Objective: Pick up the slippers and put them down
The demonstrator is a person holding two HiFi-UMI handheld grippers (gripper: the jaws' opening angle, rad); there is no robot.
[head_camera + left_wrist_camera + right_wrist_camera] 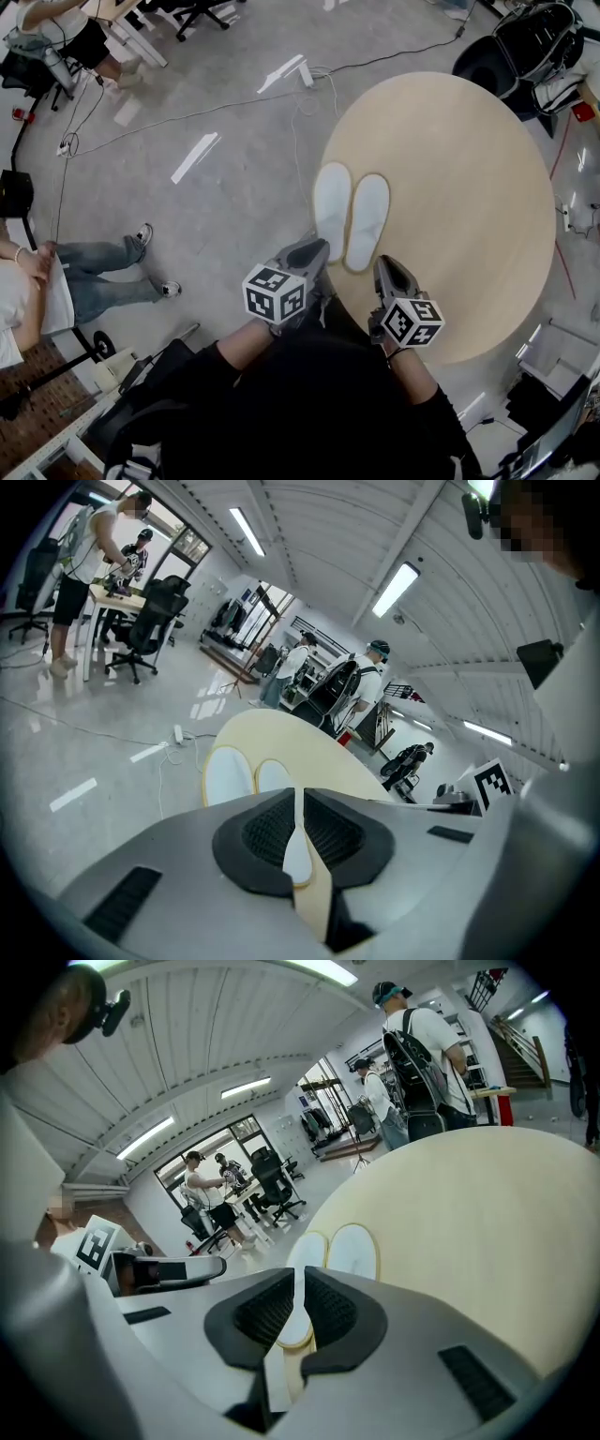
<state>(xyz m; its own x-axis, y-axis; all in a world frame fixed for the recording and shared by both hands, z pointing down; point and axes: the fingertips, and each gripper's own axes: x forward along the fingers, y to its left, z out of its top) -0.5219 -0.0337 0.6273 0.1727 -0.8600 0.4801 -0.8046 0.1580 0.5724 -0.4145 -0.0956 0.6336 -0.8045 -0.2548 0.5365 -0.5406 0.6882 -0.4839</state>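
Head view first: the pair of flat white cloth slippers with thin tan edging (349, 217) lies side by side, pretty much touching, at the left edge of the round pale wooden table (469, 159), on the side nearest the person. Their long axes run away from the person, nearly parallel. The wider ends are at the far side, so my guess is toes away, heels toward the grippers. The left gripper (317, 247) hangs just short of the near end of the left one. The right gripper (385, 262) is just beside the near end of the other. As far as I can see, neither touches anything.

Left gripper view: jaws pinched fully together, nothing in them. The slippers (230, 775) lie just ahead, past the tips, on the table (309, 738).

Right gripper view: same deal, jaws clenched on nothing. The slippers (354, 1252) are ahead on the table (469, 1222).

Handling-wise, these look like light, floppy hotel slippers, thin and soft, so they'd probably droop if held by one end. I reckon the heel edge or side rim is the spot to pinch, and the jaws need to open first.
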